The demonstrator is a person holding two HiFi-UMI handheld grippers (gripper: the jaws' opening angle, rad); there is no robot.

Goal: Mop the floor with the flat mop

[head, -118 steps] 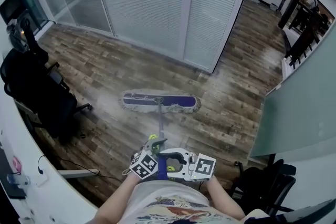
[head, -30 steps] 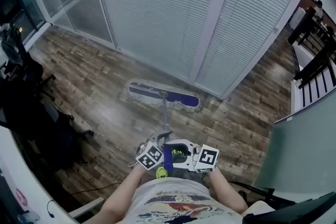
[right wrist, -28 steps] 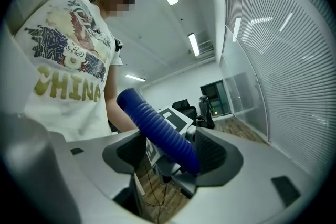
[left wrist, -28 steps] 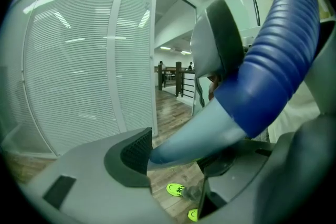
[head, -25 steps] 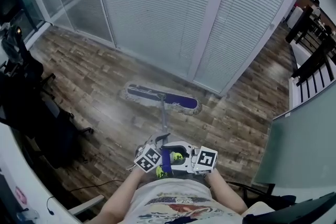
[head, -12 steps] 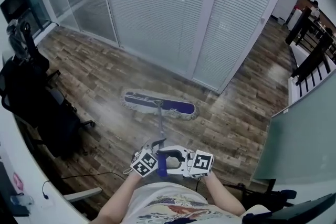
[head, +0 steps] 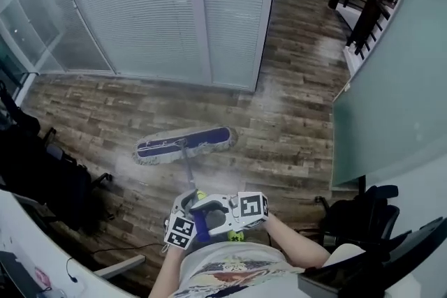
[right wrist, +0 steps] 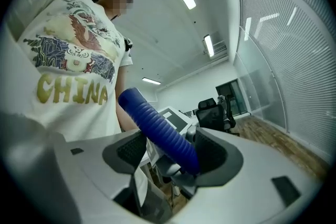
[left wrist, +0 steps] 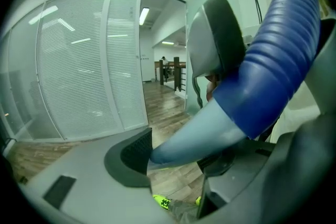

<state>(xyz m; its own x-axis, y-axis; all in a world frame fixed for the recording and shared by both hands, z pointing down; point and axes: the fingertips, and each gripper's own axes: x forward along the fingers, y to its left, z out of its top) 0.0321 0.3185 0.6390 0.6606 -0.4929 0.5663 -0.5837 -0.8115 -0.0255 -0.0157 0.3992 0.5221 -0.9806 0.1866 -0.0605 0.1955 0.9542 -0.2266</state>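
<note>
Mop head (head: 183,144) has swung left and its slant has flipped since half a second ago; both grippers are clamped on the handle.
The right gripper (right wrist: 170,157) is clenched on the blue ribbed grip (right wrist: 157,128); the left gripper (left wrist: 178,157) is closed on the pale shaft (left wrist: 194,134) just below that grip; the thin pole (head: 187,167) runs out to the flat head lying on the wooden floor (head: 293,129), apart from the blind-covered glass wall (head: 140,10); the pole looks light and stiff, the fringed head soft and likely to drag; the ribbed grip seems the surest hold, with the lower gripper steering.
</note>
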